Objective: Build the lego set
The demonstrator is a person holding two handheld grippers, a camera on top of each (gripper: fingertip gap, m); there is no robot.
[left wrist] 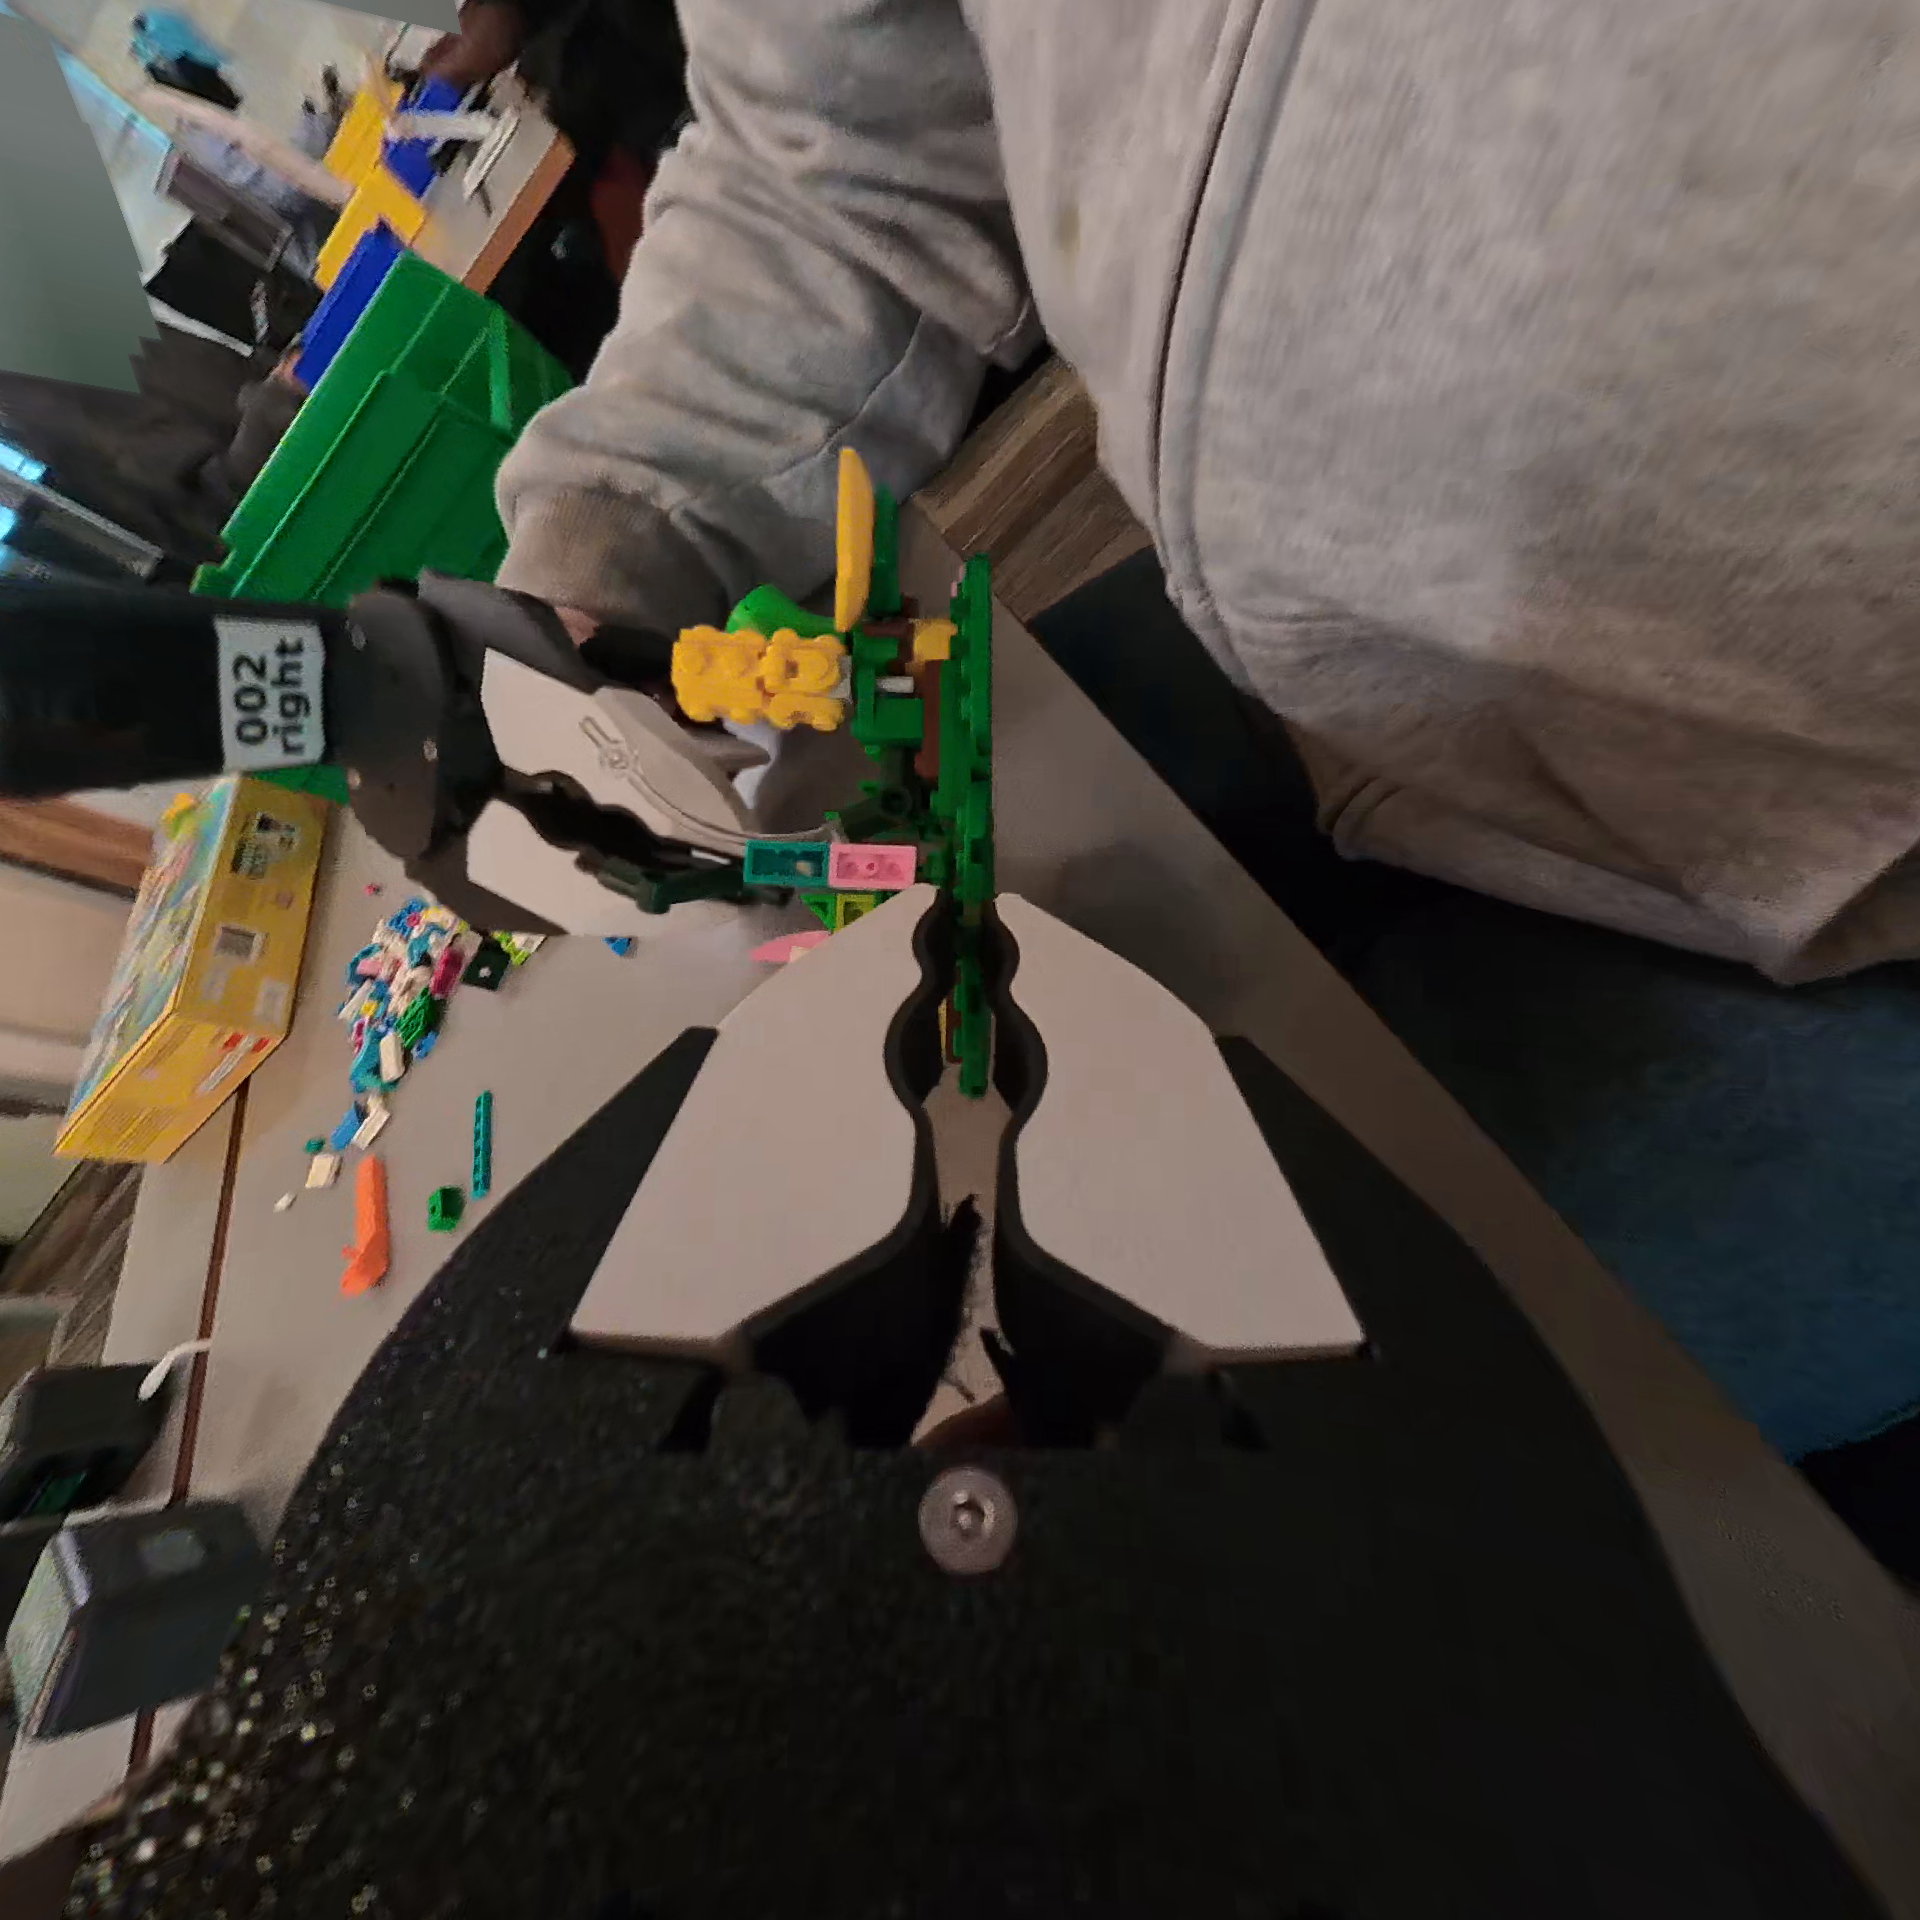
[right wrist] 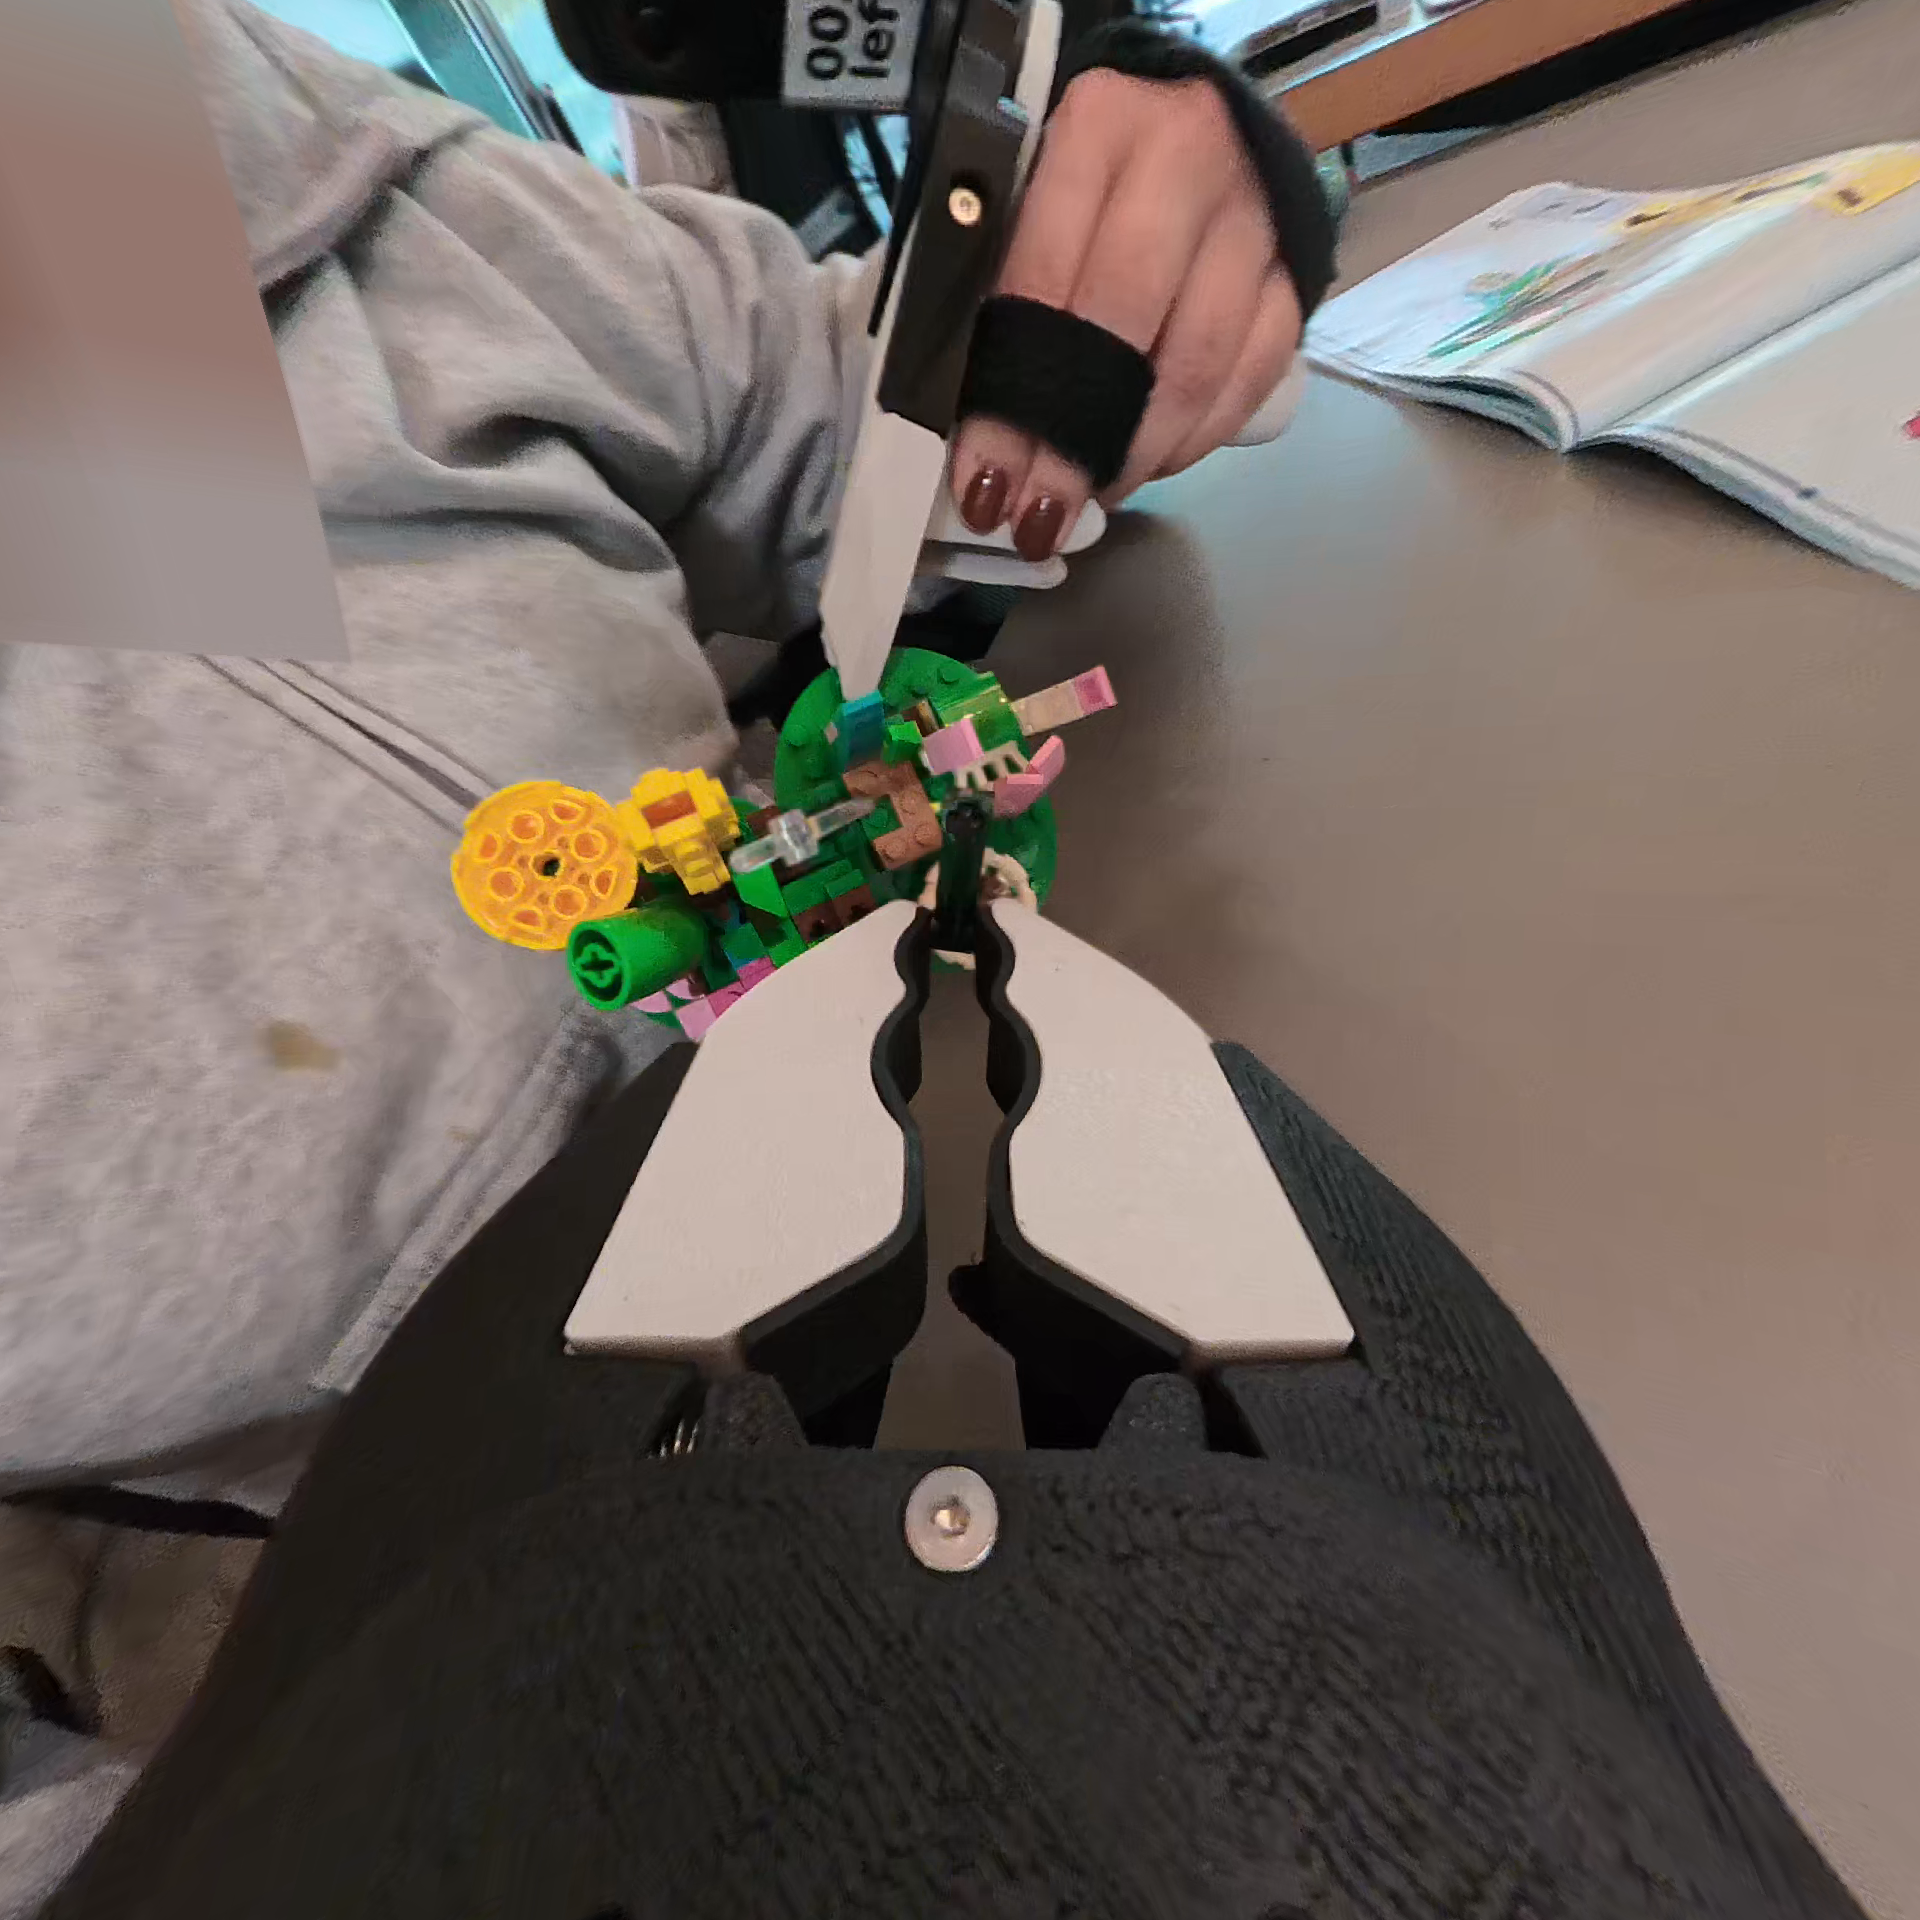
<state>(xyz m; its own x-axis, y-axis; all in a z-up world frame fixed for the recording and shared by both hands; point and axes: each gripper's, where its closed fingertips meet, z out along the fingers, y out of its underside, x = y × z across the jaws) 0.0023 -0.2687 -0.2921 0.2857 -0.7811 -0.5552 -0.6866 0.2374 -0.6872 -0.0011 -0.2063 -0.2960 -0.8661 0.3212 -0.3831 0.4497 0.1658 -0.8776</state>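
In the left wrist view, a yellow box [left wrist: 197, 966] lies at the far left of the grey surface [left wrist: 644, 1018], with a heap of loose bricks [left wrist: 400, 987] and an orange piece [left wrist: 366, 1226] just right of it. Further right, the right tongs [left wrist: 769, 831] reach in from the left, closed on a dark green stem [left wrist: 686, 883] that leads into the lego model [left wrist: 883, 707]. The model is held up off the surface with its round green baseplate [left wrist: 975, 790] turned edge-on, and the left tongs [left wrist: 961, 914] are pinched narrow on the near edge of that plate. In the right wrist view, the model's yellow disc [right wrist: 542, 864] and green cylinder [right wrist: 634, 956] stick out to the left, the stem sits between the right tongs' tips at centre, and an open booklet [right wrist: 1662, 343] lies far right
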